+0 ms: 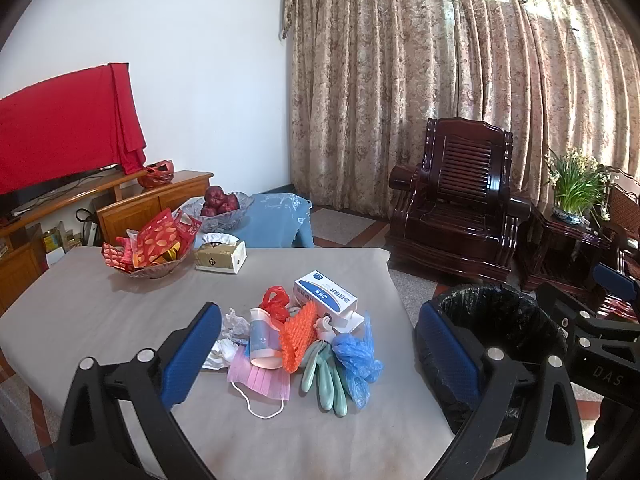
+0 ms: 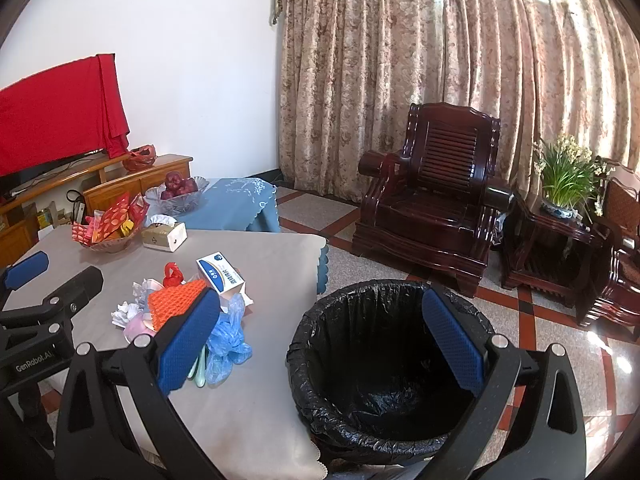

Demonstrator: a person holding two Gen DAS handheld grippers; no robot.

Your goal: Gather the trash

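Both grippers hover above the near edge of the counter [image 1: 100, 312], which is covered with a grey cloth. The left gripper [image 1: 320, 348] has its fingers [image 1: 192, 356] spread wide and holds nothing; the trash pile sits framed between them in the left wrist view. The right gripper [image 2: 320, 344] likewise has its fingers [image 2: 188, 344] spread and empty, and is positioned over the trash bin [image 2: 384, 360].

The trash lies in one cluster at the centre of the counter. Components of the cluster:
- orange foam net [image 1: 296, 336], at the middle
- paper cup [image 1: 262, 338], on its side, touching the net at 9 o'clock
- crumpled white tissue [image 1: 232, 334], further toward 9 o'clock
- pink face mask [image 1: 260, 380], at 7 o'clock, partly beneath the cup, its ear loop trailing toward the near edge
- green rubber gloves [image 1: 326, 376], at 5 o'clock
- blue plastic bag [image 1: 356, 360], just beside the gloves at 4 o'clock
- red plastic bag [image 1: 276, 300], at 11 o'clock
- white-and-blue box [image 1: 326, 294], at 1 o'clock

The bin, lined with a black bag, stands on the floor just beside the counter at 3 o'clock of the pile. No trash can be made out inside it.

At the far side of the counter, 10 o'clock of the pile, a bowl of red packets [image 1: 148, 248] stands just beside a tissue box [image 1: 220, 256].
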